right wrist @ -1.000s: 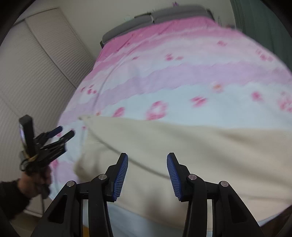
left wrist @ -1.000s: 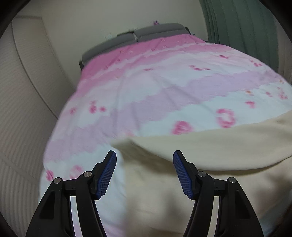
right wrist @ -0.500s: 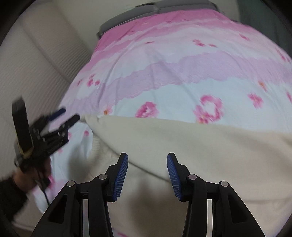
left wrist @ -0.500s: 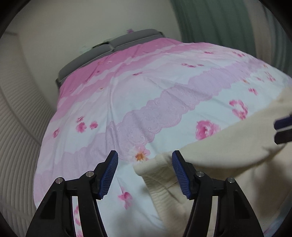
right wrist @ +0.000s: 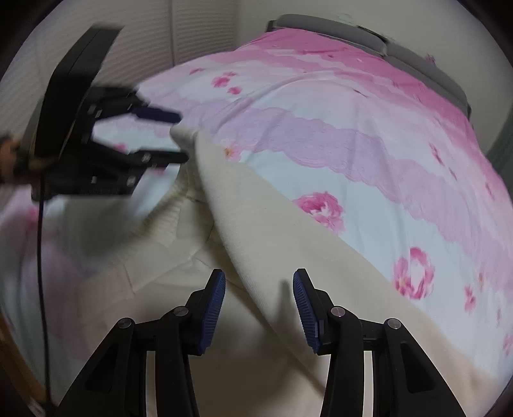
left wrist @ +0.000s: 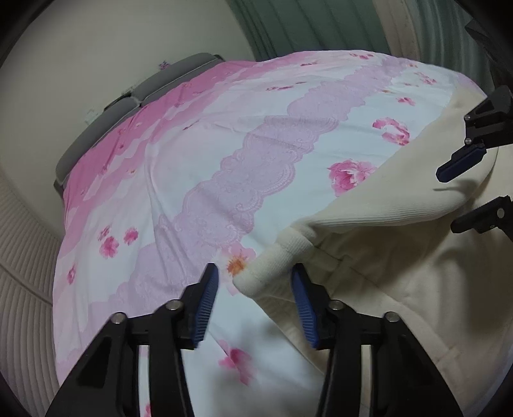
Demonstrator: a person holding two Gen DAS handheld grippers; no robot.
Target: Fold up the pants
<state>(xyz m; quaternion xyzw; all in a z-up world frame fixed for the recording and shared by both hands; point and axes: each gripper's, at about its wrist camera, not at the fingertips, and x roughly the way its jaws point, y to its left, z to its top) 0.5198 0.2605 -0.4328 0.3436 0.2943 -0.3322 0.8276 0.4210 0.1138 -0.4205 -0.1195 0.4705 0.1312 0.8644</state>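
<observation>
Cream pants (left wrist: 384, 256) lie across the near part of a pink floral bed cover (left wrist: 224, 144), with one layer folded over. The ribbed waistband corner (left wrist: 272, 259) sticks out to the left. My left gripper (left wrist: 253, 292) is open, its blue pads on either side of that corner, not closed on it. In the right wrist view the pants (right wrist: 256, 250) fill the lower middle. My right gripper (right wrist: 259, 301) is open over the folded edge. The left gripper (right wrist: 179, 138) shows there at the corner, and the right gripper (left wrist: 461, 189) shows at the left view's right edge.
The bed (right wrist: 352, 112) fills most of both views, with grey pillows (left wrist: 160, 83) at its head. A ribbed white wall or door (left wrist: 22, 288) is on the left and a green curtain (left wrist: 304, 25) behind the bed. A cable (right wrist: 40, 256) hangs from the left gripper.
My left gripper has swung left and come in on the waistband corner, which now lies between its pads. My right gripper has moved left along the folded edge. Both stayed open.
</observation>
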